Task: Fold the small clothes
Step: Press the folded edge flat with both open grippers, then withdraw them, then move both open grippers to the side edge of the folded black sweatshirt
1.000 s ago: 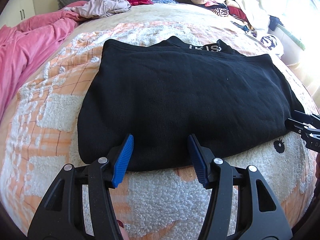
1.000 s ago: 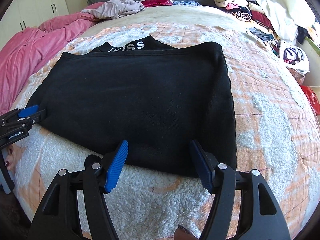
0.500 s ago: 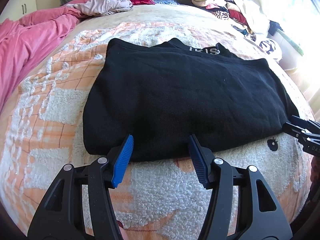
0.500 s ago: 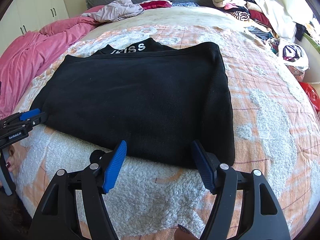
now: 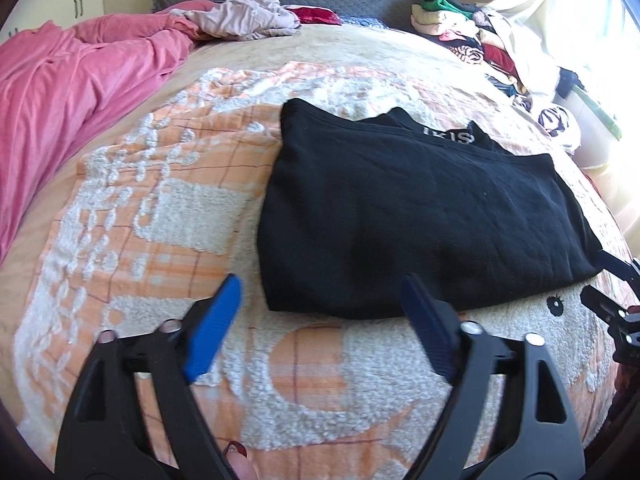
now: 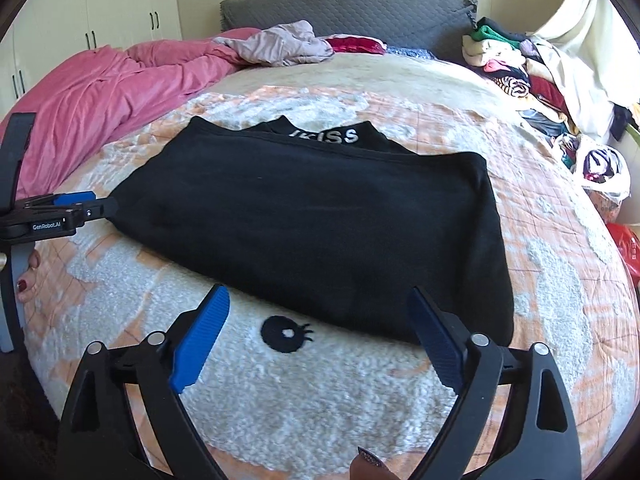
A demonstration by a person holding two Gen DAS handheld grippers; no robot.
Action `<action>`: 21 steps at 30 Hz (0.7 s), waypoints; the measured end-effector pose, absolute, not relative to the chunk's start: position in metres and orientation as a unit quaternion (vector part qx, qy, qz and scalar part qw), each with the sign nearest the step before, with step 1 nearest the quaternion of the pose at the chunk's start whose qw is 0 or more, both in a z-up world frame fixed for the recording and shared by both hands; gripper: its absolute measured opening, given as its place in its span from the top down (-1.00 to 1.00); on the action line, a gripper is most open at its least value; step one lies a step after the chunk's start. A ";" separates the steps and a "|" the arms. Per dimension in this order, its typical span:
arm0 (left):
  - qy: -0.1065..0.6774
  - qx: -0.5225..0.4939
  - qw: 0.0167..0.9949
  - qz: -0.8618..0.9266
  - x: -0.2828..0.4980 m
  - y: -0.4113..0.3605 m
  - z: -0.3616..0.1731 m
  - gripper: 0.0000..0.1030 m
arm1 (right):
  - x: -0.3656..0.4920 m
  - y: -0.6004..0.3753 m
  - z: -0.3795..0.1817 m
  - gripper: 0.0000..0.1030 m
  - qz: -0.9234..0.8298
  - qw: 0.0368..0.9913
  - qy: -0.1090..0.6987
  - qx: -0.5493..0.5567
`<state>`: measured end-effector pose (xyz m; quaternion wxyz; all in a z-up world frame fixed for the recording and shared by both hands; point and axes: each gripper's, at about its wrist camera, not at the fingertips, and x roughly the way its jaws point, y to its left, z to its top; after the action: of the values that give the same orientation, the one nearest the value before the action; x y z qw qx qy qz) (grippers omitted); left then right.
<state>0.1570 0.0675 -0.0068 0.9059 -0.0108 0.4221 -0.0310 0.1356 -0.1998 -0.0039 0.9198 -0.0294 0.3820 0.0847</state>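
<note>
Basically a release-and-reset moment: bed [image 5: 360, 56] covered by a nubby orange-and-cream blanket [image 5: 132, 216] with tufted loops and a cartoon eye motif, and on it the black garment [image 6: 320, 232] lies folded into a flat, roughly rectangular slab, white lettering on the collar band peeking out at the far edge. Fabric looks like a soft matte knit, thick, holds its fold without springing. Left gripper [image 5: 320, 332] and right gripper [image 6: 316, 344] both hang just short of the near edge, jaws have just been opening and now stand wide, released, nothing between the blue ribbed pads. To do the next fold well, I'd judge each gripper should pinch all layers at one side edge, lift together, keep the edge taut and lay it over evenly so the layers don't slide. Whether the underlayers are aligned is hard to tell from here. Pink duvet [image 6: 100, 88] bunched left; piled clothes [image 6: 516, 68] far right.
</note>
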 end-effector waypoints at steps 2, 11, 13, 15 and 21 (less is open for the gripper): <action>0.416 -0.012 0.909 -0.023 0.156 0.073 -0.005 -0.78 | 0.135 -0.191 0.000 -0.75 0.086 0.924 0.371 -0.042; 0.421 -0.040 0.906 -0.017 0.167 0.102 -0.002 -0.81 | 0.138 -0.144 0.008 -0.80 0.111 0.924 0.352 -0.100; 0.420 -0.042 0.907 -0.011 0.171 0.108 0.001 -0.81 | 0.140 -0.132 0.008 -0.80 0.120 0.921 0.353 -0.109; 0.419 -0.047 0.907 -0.008 0.176 0.114 0.003 -0.81 | 0.143 -0.119 0.007 -0.80 0.133 0.918 0.356 -0.113; 0.417 -0.073 0.906 -0.002 0.192 0.131 0.007 -0.81 | 0.155 -0.076 0.001 -0.80 0.156 0.909 0.360 -0.139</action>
<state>0.1924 0.1311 0.0068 0.9059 -0.0726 0.4172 -0.0016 0.1550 -0.0765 0.0008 0.9094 -0.1386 0.3597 0.1560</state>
